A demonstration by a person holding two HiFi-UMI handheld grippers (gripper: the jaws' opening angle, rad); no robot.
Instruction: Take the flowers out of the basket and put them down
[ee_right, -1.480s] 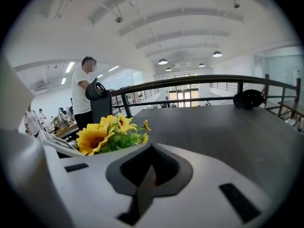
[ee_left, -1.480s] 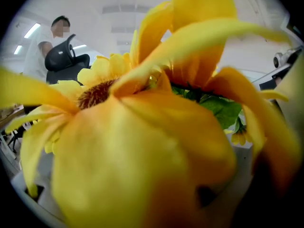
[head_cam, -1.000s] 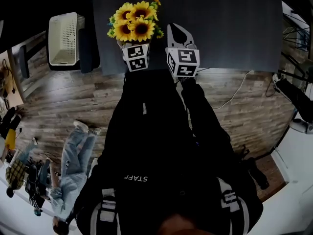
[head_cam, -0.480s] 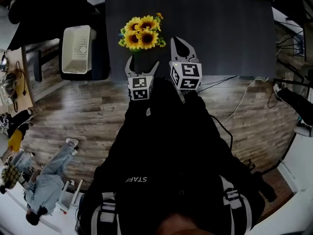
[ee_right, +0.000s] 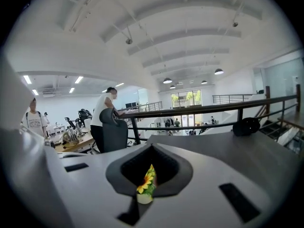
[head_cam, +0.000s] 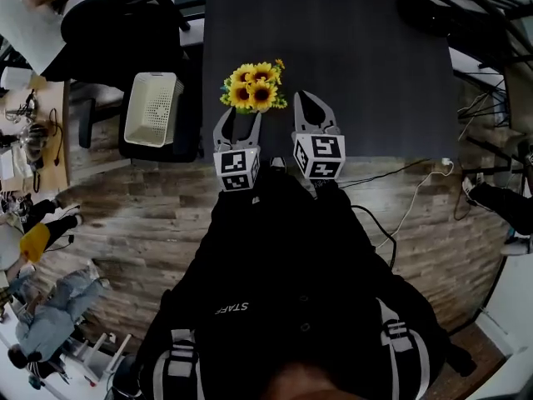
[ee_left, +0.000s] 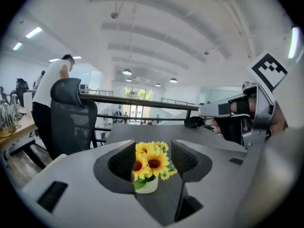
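A small bunch of yellow sunflowers [head_cam: 255, 86] in a white pot [ee_left: 147, 185] stands upright on the dark table [head_cam: 358, 57], near its front edge. My left gripper [head_cam: 240, 117] sits just short of it. Its jaws are apart and closing, and nothing is between the pads. In the left gripper view the sunflowers [ee_left: 151, 161] show beyond the jaw tips. My right gripper [head_cam: 309, 97] rests to the right of the flowers with its jaws together and empty; through their slit the sunflowers [ee_right: 146, 183] appear. The white basket [head_cam: 152, 107] lies on a chair left of the table.
A black office chair [ee_left: 73, 113] stands left of the table, with a person in a white shirt [ee_left: 50, 84] behind it. Cables [head_cam: 408, 190] run over the wooden floor at the right. A railing [ee_right: 199, 113] crosses behind the table.
My left gripper has let go of the flowers and drawn back toward me; its jaws spread wide, then narrowed. The flowers stay upright on the table. The right gripper keeps its place.
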